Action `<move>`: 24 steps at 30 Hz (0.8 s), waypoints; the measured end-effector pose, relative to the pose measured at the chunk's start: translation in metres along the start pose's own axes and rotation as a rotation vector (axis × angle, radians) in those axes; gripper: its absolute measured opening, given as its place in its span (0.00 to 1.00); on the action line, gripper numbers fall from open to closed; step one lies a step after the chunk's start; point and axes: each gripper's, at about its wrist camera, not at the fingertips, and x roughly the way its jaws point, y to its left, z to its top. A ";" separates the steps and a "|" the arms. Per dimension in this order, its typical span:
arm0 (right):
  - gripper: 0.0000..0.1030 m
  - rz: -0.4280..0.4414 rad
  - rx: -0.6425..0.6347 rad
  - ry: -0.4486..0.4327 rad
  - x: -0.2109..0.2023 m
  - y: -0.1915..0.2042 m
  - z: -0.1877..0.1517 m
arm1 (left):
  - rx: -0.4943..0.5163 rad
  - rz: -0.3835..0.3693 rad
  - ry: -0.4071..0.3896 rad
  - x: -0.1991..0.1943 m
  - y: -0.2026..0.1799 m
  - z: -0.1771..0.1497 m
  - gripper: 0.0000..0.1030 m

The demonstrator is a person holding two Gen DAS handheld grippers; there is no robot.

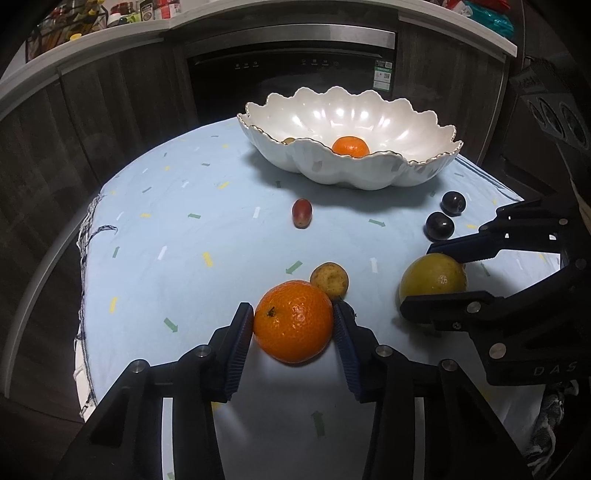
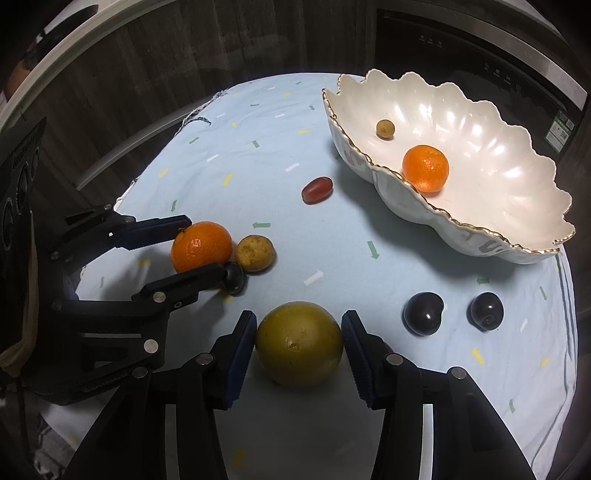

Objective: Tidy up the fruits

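Left gripper (image 1: 294,319) jaws squeeze orange (image 1: 293,320) from both sides. Right gripper (image 2: 299,341) jaws hug yellow fruit (image 2: 299,343), maybe touching. Both fruits sit on cloth (image 1: 221,236). Bowl (image 1: 406,173) straight ahead, well apart.

Ahead, a pale blue tablecloth (image 1: 184,229) flecked with small arrows; beyond it, a black built-in oven (image 1: 291,70) set among dark wood cabinets (image 1: 122,99), under a white countertop (image 1: 110,33).

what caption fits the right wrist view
Right gripper straddles a yellow-green fruit near the scalloped bowl.
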 end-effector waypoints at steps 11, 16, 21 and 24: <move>0.48 -0.001 0.005 -0.040 -0.014 -0.003 0.001 | -0.017 0.033 0.013 -0.013 -0.009 -0.001 0.41; 0.48 0.002 0.010 -0.062 -0.022 -0.004 0.001 | -0.039 0.061 0.020 -0.021 -0.011 0.001 0.41; 0.48 0.008 0.019 -0.087 -0.031 -0.008 0.002 | -0.057 0.079 0.022 -0.029 -0.016 0.006 0.41; 0.47 0.011 0.028 -0.105 -0.037 -0.012 0.003 | -0.066 0.088 0.019 -0.034 -0.020 0.011 0.41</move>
